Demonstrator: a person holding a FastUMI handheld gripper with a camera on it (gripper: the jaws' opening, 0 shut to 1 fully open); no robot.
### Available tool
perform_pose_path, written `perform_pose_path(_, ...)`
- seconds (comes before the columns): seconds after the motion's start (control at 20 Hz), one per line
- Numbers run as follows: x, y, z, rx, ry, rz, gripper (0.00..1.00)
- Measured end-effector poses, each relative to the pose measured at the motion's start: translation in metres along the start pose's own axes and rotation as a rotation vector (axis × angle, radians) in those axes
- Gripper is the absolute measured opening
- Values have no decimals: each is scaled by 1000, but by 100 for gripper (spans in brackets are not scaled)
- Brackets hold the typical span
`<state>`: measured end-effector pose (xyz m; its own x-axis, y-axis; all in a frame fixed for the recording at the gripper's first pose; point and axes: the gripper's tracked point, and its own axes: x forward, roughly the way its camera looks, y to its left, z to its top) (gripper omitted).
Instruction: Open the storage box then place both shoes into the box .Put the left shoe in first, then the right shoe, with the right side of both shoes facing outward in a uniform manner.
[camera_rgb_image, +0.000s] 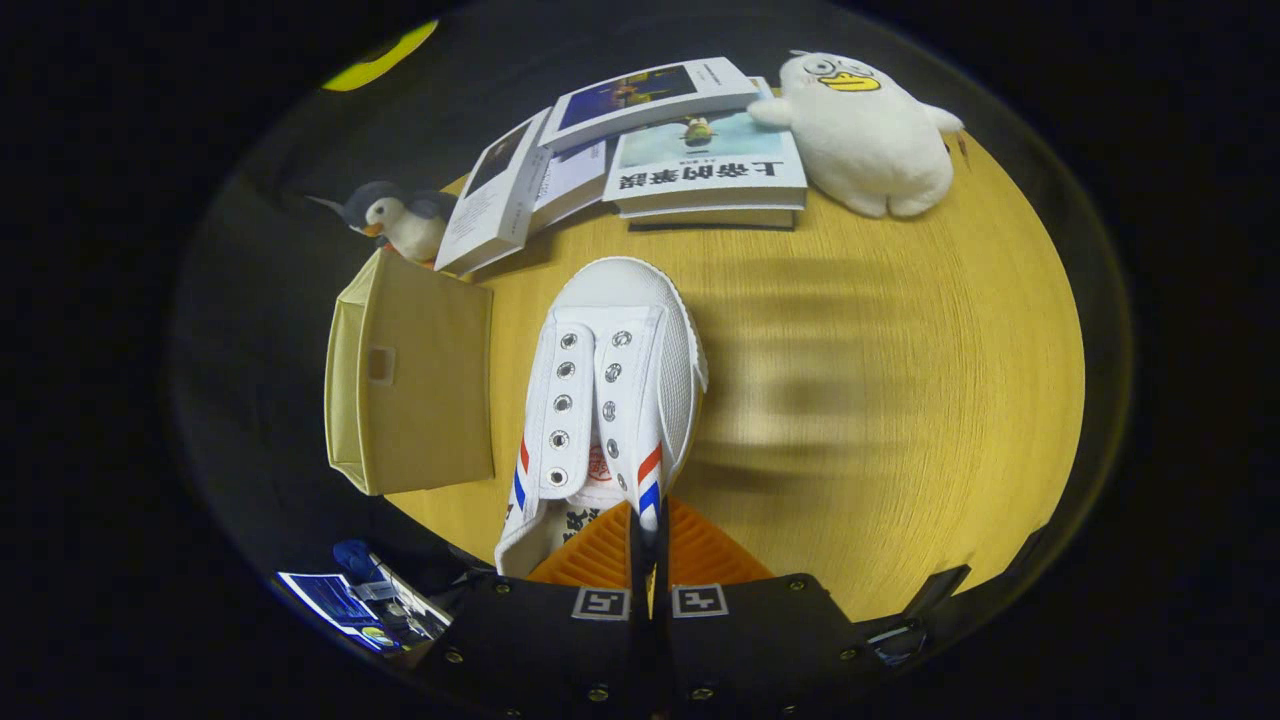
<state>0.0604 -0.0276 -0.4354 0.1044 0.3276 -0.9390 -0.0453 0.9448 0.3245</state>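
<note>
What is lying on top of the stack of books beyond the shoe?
One open book lies across the books, hiding part of their covers. The hand-held gripper grips the white shoe's collar.

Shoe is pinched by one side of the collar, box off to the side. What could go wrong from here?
1. The gripper holds the white shoe only by a thin edge of its collar, so it could swing or slip out.
2. The beige storage box sits at the table edge; a nudge could push it off.
3. The books lie just beyond the toe.
</note>
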Motion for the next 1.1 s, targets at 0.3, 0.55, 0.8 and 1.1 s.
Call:
perform_pose_path(0.3,-25,54,18,-69,-28,35,1)
perform_pose_path(0.55,-37,93,35,-127,-45,57,1)
perform_pose_path(0.8,-42,129,47,-180,-55,68,1)
perform_pose_path(1.1,-41,178,59,-233,-63,103,1)
